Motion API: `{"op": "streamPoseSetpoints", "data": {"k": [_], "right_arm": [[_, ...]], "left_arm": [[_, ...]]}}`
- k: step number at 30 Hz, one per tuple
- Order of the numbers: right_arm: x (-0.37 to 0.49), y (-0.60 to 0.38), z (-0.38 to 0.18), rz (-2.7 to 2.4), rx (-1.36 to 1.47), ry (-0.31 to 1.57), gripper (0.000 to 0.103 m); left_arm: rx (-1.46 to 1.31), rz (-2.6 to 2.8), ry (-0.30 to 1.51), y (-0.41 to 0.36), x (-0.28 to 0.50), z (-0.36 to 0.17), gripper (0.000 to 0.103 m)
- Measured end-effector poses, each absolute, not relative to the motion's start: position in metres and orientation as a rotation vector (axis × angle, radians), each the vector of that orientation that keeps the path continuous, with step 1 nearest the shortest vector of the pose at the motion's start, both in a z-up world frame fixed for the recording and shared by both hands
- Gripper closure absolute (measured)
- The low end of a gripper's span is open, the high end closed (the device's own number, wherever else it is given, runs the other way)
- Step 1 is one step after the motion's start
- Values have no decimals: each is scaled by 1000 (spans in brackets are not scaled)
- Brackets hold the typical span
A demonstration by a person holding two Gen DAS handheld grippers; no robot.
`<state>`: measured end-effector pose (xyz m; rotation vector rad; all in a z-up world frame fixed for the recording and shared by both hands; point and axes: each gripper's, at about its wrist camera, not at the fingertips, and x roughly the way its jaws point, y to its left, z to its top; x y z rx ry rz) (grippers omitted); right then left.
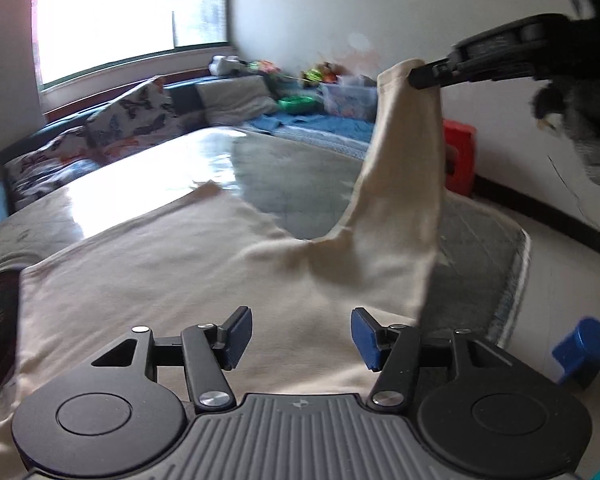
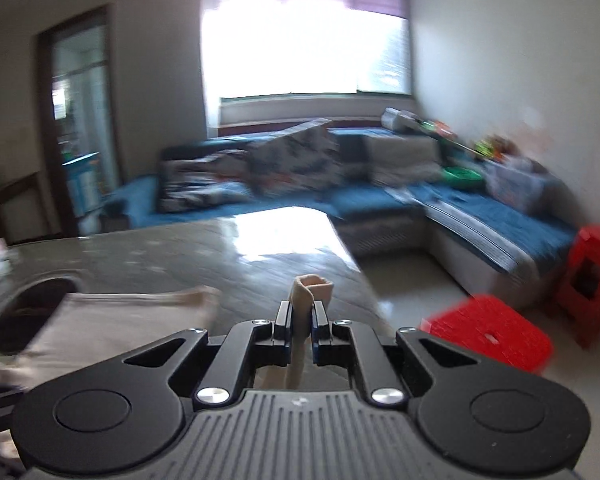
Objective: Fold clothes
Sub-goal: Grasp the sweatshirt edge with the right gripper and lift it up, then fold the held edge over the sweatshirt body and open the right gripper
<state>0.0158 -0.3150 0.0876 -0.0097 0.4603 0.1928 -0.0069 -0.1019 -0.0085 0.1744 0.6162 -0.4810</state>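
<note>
A cream garment (image 1: 188, 280) lies spread on the glossy table (image 1: 260, 160). My left gripper (image 1: 302, 336) is open and empty, low over the garment's near part. My right gripper (image 2: 300, 318) is shut on one corner of the cream garment (image 2: 310, 288) and holds it up above the table. In the left wrist view the right gripper (image 1: 416, 78) is at the upper right, with the lifted cloth hanging from it in a long strip down to the table. The rest of the garment (image 2: 112, 320) shows at the left in the right wrist view.
A blue sofa (image 2: 380, 196) with patterned cushions (image 1: 128, 120) runs behind the table under the window. Red plastic stools (image 2: 488, 340) stand on the floor to the right. A dark round hollow (image 2: 28, 320) sits at the table's left. A blue object (image 1: 580, 352) is beside the table edge.
</note>
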Motion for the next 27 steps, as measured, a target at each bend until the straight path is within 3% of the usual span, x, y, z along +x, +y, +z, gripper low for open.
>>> {"op": "streamPoseSetpoints", "data": {"k": [7, 18, 20, 21, 24, 26, 27], "right_arm": [[14, -234, 102, 441, -96, 442, 95], [11, -120, 54, 750, -230, 573, 95], [4, -107, 45, 786, -243, 593, 92], [3, -105, 43, 791, -243, 600, 86], [-3, -109, 44, 798, -238, 602, 84], [-4, -119, 48, 771, -244, 592, 76], [-4, -125, 51, 756, -248, 588, 67]], "left_arm": [[75, -320, 609, -39, -11, -1, 44], [-22, -128, 627, 29, -31, -10, 43], [-27, -120, 627, 33, -34, -10, 43], [-27, -118, 627, 34, -34, -10, 43], [-16, -115, 627, 36, -37, -9, 43], [-11, -121, 620, 36, -38, -7, 43], [-9, -129, 614, 35, -39, -6, 43]]}}
